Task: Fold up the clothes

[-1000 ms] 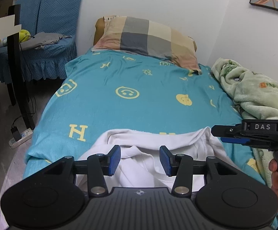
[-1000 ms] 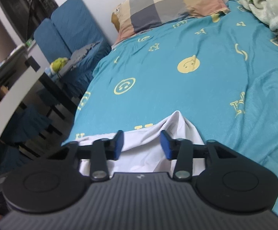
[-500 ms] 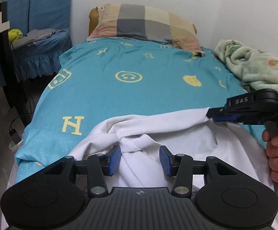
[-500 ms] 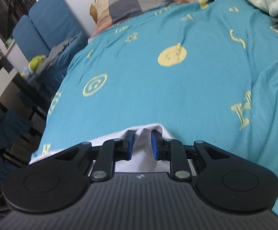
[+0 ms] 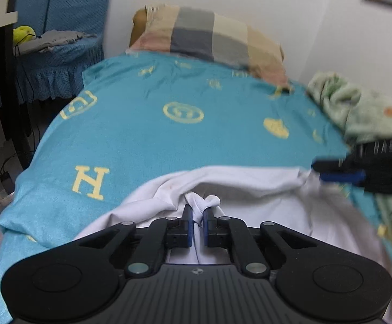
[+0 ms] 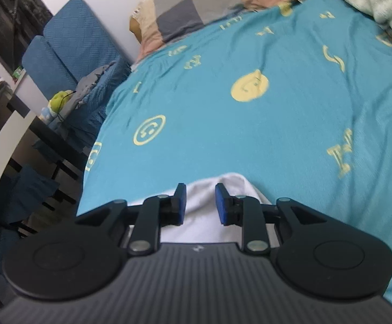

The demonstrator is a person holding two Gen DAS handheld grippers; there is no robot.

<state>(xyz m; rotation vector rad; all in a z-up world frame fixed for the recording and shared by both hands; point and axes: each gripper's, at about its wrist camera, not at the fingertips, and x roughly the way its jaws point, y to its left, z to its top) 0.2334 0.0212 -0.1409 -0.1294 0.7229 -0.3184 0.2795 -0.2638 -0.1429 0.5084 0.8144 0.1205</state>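
My left gripper (image 5: 198,222) has just clamped a bunched fold of the soft white garment (image 5: 250,186), lying on the teal sheet (image 5: 147,140) printed "H"; my right gripper (image 6: 200,202), just reopening, straddles a corner ungripped.

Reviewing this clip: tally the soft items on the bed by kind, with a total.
White garment: 1
Checked pillow: 1
Green blanket: 1
Teal bedsheet: 1
Total: 4
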